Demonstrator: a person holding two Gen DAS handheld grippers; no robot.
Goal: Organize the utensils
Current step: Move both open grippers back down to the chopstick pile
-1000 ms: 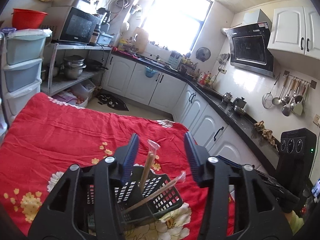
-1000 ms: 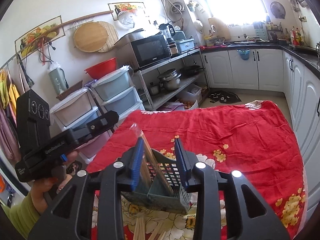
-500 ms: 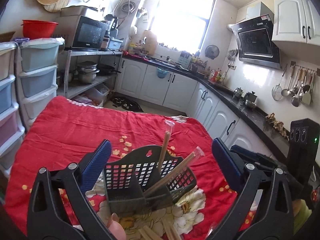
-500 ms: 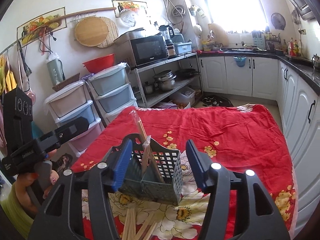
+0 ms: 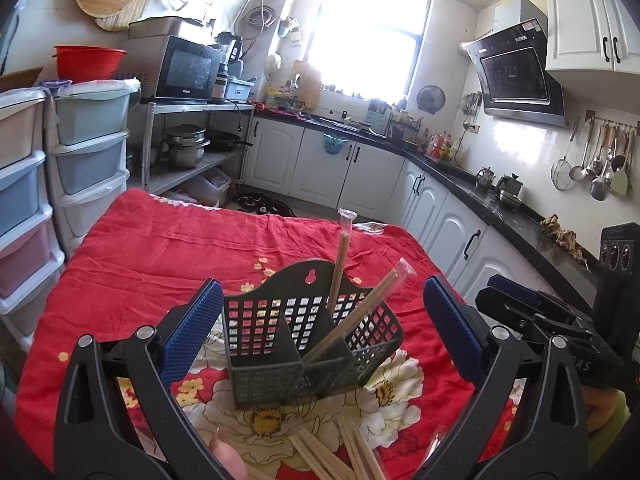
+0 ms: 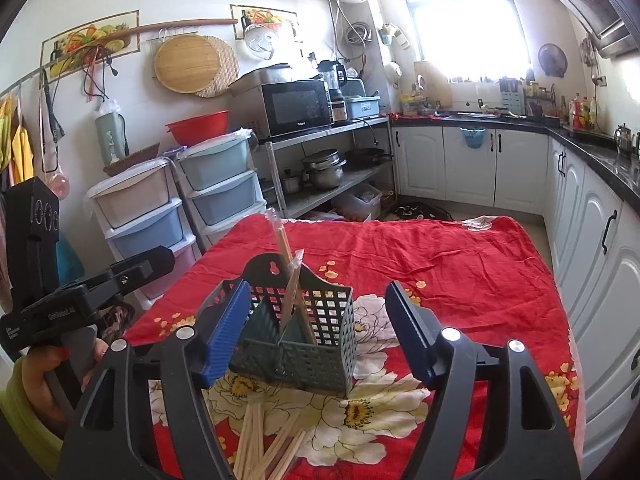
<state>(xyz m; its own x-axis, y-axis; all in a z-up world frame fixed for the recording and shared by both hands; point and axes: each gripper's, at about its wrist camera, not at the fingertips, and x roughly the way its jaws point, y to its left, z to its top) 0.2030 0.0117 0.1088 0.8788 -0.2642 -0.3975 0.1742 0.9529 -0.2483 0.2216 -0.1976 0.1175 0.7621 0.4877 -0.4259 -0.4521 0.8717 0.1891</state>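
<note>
Nearest the cameras, loose wrapped chopsticks (image 5: 320, 456) lie on the red floral cloth (image 5: 160, 248) just in front of the grey utensil caddy (image 5: 308, 344). Left gripper (image 5: 320, 332) stands released, jaws wide either side of the caddy, not touching it. Right gripper (image 6: 316, 332) is opening, its pads clear of the caddy between them. Two wrapped chopstick pairs (image 5: 342, 256) lean inside the caddy.

The utensil caddy (image 5: 304, 344) is matt grey-green plastic with perforated grid walls. The chopsticks (image 5: 340, 264) standing in it are pale wood inside clear glossy plastic sleeves. Loose chopsticks (image 6: 260, 444) at the cloth's near edge are bare wood. The red floral cloth (image 5: 168, 248) is soft, creased fabric. The gripper pads (image 6: 226, 332) are ribbed blue rubber on matt black plastic.
</note>
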